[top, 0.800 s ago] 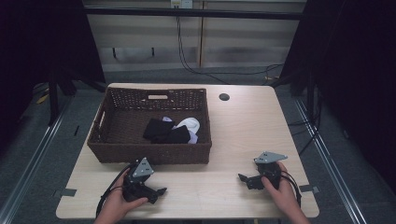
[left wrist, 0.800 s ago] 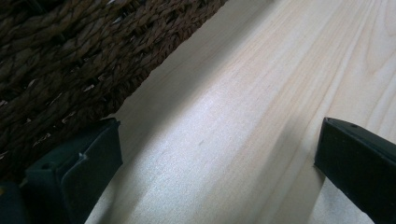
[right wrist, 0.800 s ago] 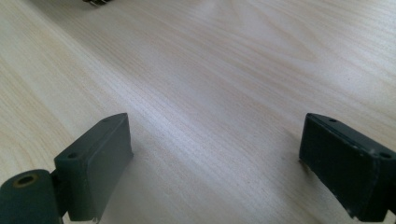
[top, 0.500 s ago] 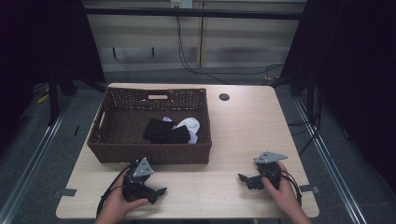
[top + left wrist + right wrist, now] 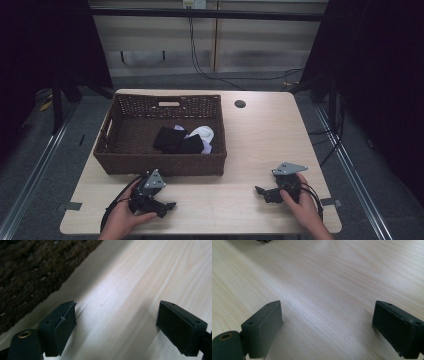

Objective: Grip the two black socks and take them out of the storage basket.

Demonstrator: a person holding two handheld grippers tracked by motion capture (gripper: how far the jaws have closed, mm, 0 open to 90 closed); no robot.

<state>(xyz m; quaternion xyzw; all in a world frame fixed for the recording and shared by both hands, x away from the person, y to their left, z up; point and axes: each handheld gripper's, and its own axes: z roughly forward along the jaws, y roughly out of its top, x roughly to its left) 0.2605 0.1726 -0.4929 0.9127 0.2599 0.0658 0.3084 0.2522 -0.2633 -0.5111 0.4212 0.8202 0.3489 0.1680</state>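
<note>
While both tongs (image 5: 170, 205) (image 5: 258, 190) spread, empty, basket (image 5: 160, 162) long axis runs left-right.

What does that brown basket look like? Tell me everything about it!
The basket is dark brown, woven like wicker, rectangular with sloping walls and a handle slot in its far wall. It sits upright on the left half of the pale wooden table. Inside lie black cloth and white cloth. Neither gripper touches it.

No text, label, brand, number or sign can be read anywhere in these views.
</note>
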